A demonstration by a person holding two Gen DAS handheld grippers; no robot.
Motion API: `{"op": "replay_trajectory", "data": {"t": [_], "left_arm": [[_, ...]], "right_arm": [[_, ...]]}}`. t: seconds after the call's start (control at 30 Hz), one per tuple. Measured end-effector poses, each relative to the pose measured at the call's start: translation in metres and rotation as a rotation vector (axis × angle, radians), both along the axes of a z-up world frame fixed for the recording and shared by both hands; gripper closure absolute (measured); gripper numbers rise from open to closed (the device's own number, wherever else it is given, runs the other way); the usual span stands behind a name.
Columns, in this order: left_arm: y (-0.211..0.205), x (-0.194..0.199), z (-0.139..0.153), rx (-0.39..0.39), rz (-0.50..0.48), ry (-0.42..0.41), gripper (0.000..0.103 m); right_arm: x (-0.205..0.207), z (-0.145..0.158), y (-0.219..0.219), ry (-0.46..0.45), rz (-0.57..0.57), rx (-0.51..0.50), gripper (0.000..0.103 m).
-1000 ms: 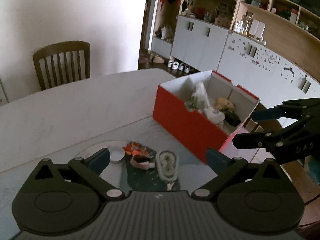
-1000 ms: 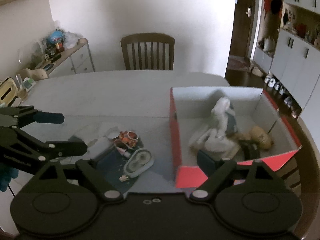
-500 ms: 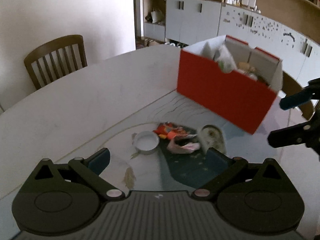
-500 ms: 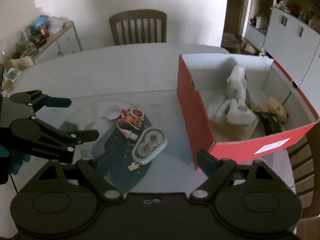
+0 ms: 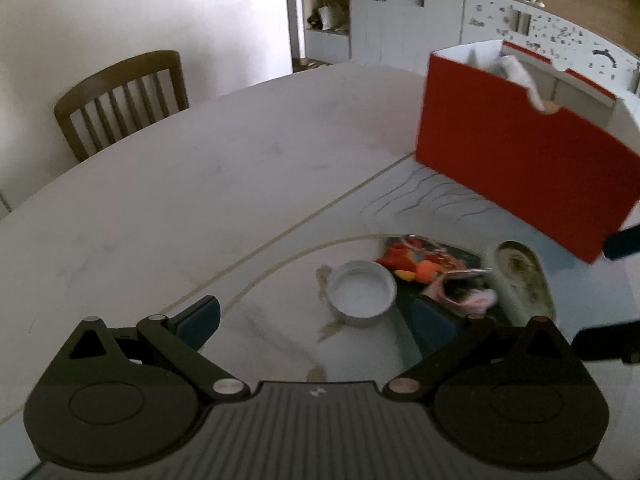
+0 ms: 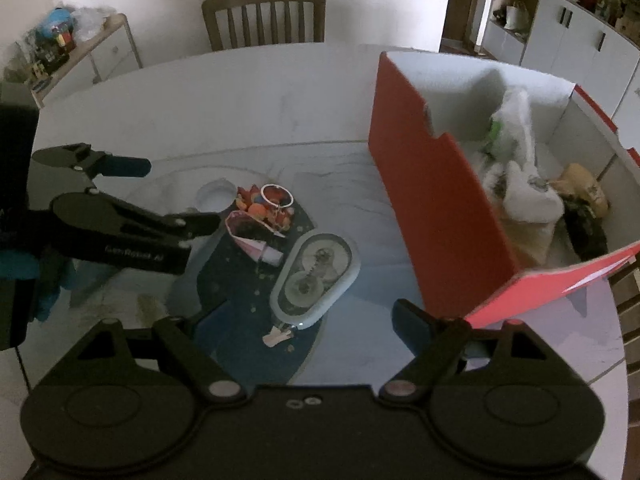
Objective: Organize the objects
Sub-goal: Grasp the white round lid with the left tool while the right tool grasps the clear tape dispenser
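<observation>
A small heap lies on the pale table (image 5: 208,184): a white round lid (image 5: 362,292) (image 6: 216,196), an orange toy on a key ring (image 5: 408,258) (image 6: 264,204), a pink pouch (image 6: 252,240) and an oval grey case (image 6: 316,276) (image 5: 524,280). My left gripper (image 5: 316,320) (image 6: 172,196) is open, low over the table, with the lid just ahead of its fingers. My right gripper (image 6: 308,316) is open too, and the oval case lies just beyond its fingertips. The red box (image 6: 432,200) (image 5: 520,168) stands to the right and holds a white plush (image 6: 520,184) and other items.
A wooden chair (image 6: 264,16) stands at the far side of the table. A low sideboard (image 6: 92,56) with clutter is at the back left and white cabinets (image 5: 404,20) stand behind the box. The table's edge (image 6: 616,360) runs close by the box's near corner.
Both grippers have come down and nearer to the small heap, which now looks larger in both views. Both stay open. Nothing on the table has moved.
</observation>
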State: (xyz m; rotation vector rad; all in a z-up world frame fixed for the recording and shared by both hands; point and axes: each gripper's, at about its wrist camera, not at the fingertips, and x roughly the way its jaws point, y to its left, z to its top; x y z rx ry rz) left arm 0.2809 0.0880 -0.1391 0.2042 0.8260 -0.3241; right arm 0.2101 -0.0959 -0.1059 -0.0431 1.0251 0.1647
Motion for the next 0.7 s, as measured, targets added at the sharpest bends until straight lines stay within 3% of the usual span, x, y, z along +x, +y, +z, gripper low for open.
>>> {"op": "replay_trajectory", "data": {"t": [0.37, 0.7], "left_arm": [[-0.005, 0.011, -0.012, 0.005, -0.007, -0.008, 0.0], [-0.008, 0.012, -0.014, -0.004, -0.027, -0.021, 0.001]], "right_arm": [[0.019, -0.036, 0.01, 0.051, -0.034, -0.032, 0.02], [0.026, -0.039, 0.01, 0.033, -0.037, -0.04, 0.024]]}}
